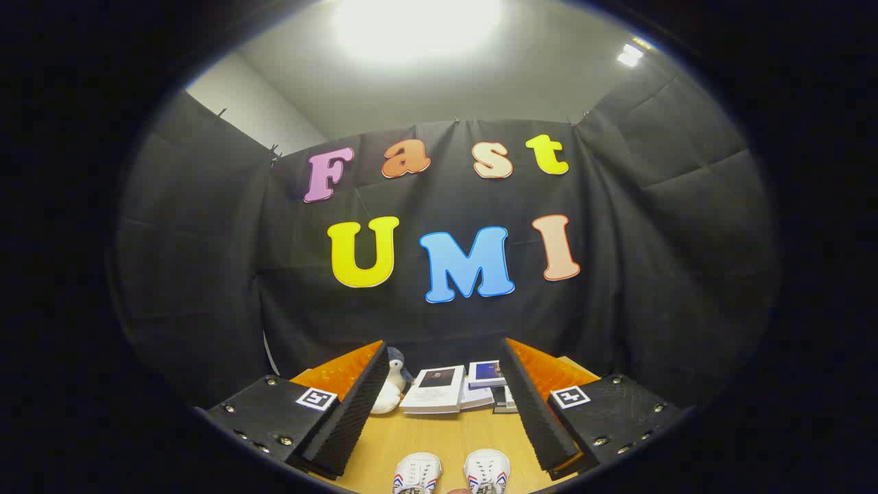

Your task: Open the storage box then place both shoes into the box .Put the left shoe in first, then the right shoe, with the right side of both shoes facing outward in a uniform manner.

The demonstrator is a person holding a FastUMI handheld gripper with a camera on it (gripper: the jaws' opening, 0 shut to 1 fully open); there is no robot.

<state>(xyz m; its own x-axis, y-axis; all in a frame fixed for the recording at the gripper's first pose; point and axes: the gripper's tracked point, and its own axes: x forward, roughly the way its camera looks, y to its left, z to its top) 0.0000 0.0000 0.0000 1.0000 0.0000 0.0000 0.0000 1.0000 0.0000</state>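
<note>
worktop (439, 439): smooth pale wood | fingers (357, 405): ribbed matt black pads | shoes (416, 473): white cloth | books (435, 390): paper

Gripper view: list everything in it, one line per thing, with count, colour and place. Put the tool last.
shoes: two, white with red and blue stripes, side by side on the table, toes pointing away, between the fingers and close in.
books: a small cluster, exact count unclear, white and dark covers, at the far end of the table beyond the fingers.
plush toy: one, white body with grey-blue head, just beside the books.
table: one, light wood, under everything.
ceiling light: one large bright one overhead; a smaller one off to the side.
tool: one, black fingers with ribbed pads and orange parts, open wide, holding nothing.
</note>
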